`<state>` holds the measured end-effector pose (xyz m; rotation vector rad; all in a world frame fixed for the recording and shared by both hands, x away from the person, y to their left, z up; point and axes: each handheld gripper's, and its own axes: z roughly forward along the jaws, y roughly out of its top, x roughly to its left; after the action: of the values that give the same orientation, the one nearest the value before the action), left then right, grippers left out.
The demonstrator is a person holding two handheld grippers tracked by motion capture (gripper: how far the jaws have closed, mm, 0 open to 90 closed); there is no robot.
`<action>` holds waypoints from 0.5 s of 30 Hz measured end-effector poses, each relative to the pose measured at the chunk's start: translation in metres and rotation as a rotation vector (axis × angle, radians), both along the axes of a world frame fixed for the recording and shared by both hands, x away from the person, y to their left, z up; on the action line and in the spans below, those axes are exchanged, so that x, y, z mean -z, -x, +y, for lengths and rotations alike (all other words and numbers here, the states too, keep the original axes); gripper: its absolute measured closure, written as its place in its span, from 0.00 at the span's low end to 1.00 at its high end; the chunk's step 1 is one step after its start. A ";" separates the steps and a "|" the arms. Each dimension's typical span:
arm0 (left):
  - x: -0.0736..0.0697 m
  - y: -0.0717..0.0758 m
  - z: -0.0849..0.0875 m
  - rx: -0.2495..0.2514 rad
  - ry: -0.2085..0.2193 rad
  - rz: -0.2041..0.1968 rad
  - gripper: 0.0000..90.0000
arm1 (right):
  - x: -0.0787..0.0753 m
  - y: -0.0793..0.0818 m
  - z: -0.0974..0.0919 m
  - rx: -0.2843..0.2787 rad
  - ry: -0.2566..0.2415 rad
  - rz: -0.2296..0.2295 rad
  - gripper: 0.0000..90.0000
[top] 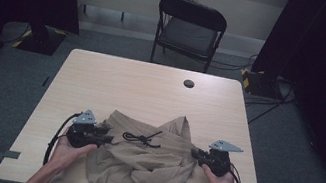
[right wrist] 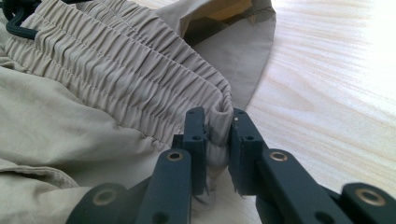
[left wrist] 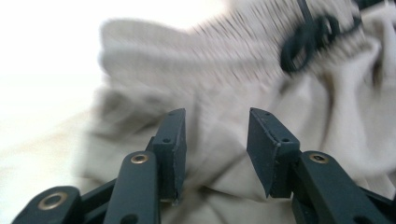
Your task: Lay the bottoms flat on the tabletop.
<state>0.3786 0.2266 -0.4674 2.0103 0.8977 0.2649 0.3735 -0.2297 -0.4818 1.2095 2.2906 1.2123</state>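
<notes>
A pair of beige trousers (top: 142,166) lies crumpled on the near half of the wooden table (top: 126,85), its elastic waistband (right wrist: 116,60) facing away from me and a black drawstring (top: 142,138) lying knotted on it. My left gripper (top: 104,138) is at the cloth's left edge. In the left gripper view its jaws (left wrist: 215,126) stand open, with blurred fabric just beyond them and the drawstring (left wrist: 308,39) at the upper right. My right gripper (top: 195,153) is at the cloth's right edge, and its jaws (right wrist: 218,126) are shut on the end of the waistband.
A black folding chair (top: 190,28) stands behind the table's far edge. A small dark round cap (top: 189,83) sits in the tabletop near the far side. Dark stands and cables flank the table on the grey carpet. Bare wood stretches beyond the cloth.
</notes>
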 end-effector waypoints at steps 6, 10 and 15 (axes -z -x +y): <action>0.001 -0.024 0.017 -0.111 0.035 -0.016 0.47 | 0.001 -0.002 0.000 0.006 -0.004 0.000 0.82; 0.013 -0.036 0.018 -0.097 0.056 0.052 0.35 | 0.001 -0.002 -0.001 -0.011 -0.053 0.013 0.57; 0.025 -0.040 0.011 -0.071 0.027 0.105 0.34 | 0.004 0.000 0.003 -0.027 -0.049 0.028 0.42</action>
<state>0.4184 0.2372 -0.4920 1.9844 1.0353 0.1868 0.3735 -0.2270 -0.4859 1.2238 2.3172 1.2763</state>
